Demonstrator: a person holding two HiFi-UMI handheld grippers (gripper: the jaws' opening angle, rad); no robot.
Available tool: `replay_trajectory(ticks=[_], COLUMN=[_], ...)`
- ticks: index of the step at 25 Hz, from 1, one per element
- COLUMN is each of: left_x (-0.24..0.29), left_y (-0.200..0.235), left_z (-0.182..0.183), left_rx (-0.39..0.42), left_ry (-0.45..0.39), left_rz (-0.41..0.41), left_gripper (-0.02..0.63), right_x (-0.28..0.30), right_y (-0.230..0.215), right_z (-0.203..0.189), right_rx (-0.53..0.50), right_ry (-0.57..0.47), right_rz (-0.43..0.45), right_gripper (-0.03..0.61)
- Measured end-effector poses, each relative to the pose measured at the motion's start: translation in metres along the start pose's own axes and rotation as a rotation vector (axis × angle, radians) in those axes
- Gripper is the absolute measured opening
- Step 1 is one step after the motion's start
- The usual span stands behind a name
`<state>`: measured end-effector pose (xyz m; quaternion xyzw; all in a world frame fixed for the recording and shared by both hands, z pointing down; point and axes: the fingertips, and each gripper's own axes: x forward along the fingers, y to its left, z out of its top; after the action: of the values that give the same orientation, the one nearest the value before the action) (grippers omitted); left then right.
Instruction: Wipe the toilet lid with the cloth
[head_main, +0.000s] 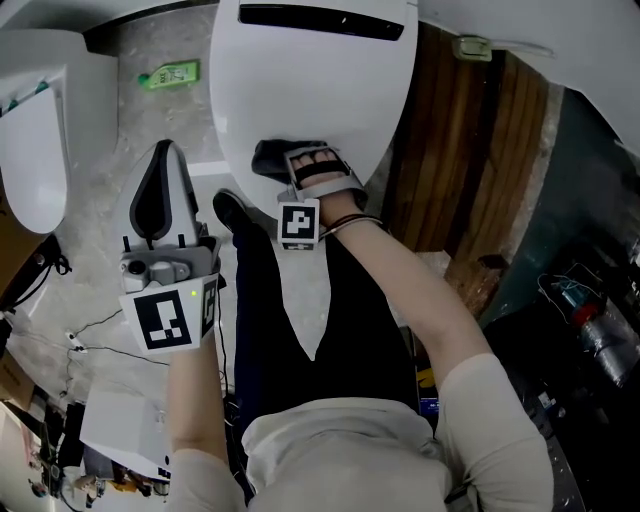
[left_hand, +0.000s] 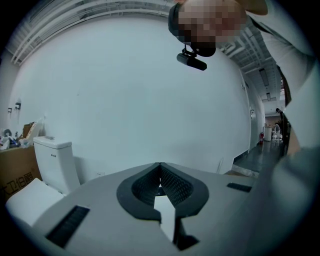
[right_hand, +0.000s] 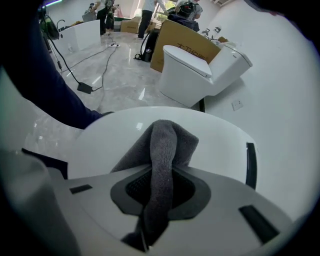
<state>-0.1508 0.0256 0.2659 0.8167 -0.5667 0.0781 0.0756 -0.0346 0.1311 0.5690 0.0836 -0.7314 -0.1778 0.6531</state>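
Head view: the left gripper (head_main: 165, 152) is held up left of the toilet, its 2 jaws closed together on nothing. To its right, the right arm stretches straight forward, and the right gripper (head_main: 290, 165) pinches the dark grey cloth (head_main: 270, 160), which lies on the white toilet lid (head_main: 310, 90) near its front edge.

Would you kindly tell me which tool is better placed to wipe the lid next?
The right tool: it is shut on the cloth, against the toilet lid. The left tool is shut, empty, off the lid.
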Motion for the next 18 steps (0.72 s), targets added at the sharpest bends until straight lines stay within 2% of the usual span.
replay_trajectory(ticks=[5,8,11,14,18], left_x=[-0.014,-0.020,-0.024,-0.028,-0.031], left_y=[-0.001,0.000,0.002,0.005,0.006], left_z=[-0.001,-0.003,-0.005,-0.007,-0.007], left_rx=[0.014,0.013,0.009,0.006,0.002], left_ry=[-0.001,-0.005,-0.005,-0.007,-0.007], left_rz=[-0.004,0.004,0.013,0.023,0.033], left_gripper=[0.015,0.015,0.015,0.015,0.015], right_x=[-0.017,-0.021,-0.027,-0.029,-0.034], right_y=[0.075,0.102,0.126,0.140,0.135], right_z=[0.022,0.032,0.033,0.036,0.036], right_rx=[0.012,0.060,0.029,0.012,0.065], right_ry=[-0.021,-0.055,-0.043,-0.039,-0.049], right_rz=[0.075,0.088,0.140,0.199,0.232], right_gripper=[0.064,0.064,0.064,0.066,0.066])
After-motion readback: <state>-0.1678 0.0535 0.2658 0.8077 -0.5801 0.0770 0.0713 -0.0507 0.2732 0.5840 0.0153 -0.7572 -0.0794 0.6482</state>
